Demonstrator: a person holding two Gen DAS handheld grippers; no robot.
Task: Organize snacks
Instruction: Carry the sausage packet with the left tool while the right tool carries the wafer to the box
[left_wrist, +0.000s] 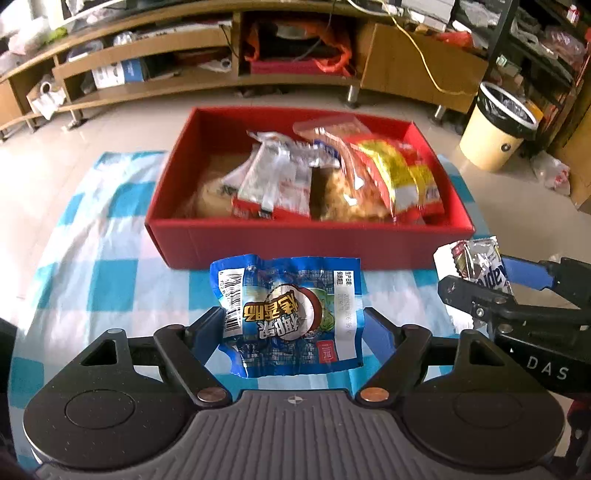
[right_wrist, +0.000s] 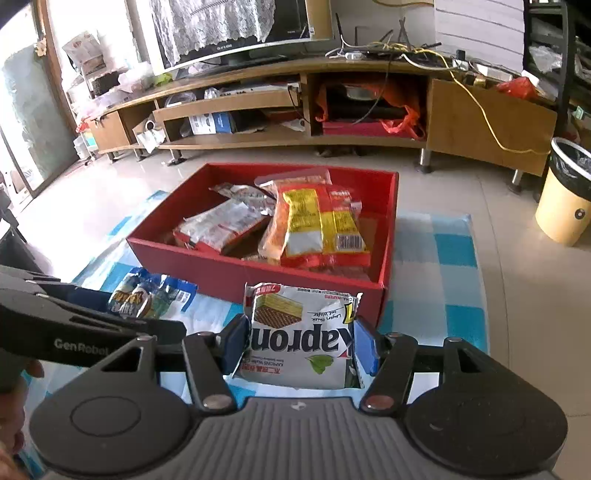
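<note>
My left gripper (left_wrist: 293, 326) is shut on a blue snack packet (left_wrist: 291, 314), held above the checked cloth just in front of the red box (left_wrist: 306, 240). The same packet (right_wrist: 147, 295) shows at the left of the right wrist view, under the left gripper (right_wrist: 122, 314). My right gripper (right_wrist: 301, 345) is shut on a white wafer packet (right_wrist: 303, 336), also lifted in front of the red box (right_wrist: 258, 269). That wafer packet (left_wrist: 476, 266) and the right gripper (left_wrist: 491, 280) appear at the right of the left wrist view. Several snack bags (left_wrist: 373, 177) lie inside the box.
A blue-and-white checked cloth (left_wrist: 110, 258) covers the surface under the box. Beyond it are a tiled floor, a long wooden TV cabinet (right_wrist: 369, 136) and a cream waste bin (left_wrist: 495, 133) at the right. A hand (right_wrist: 14, 424) shows at the lower left.
</note>
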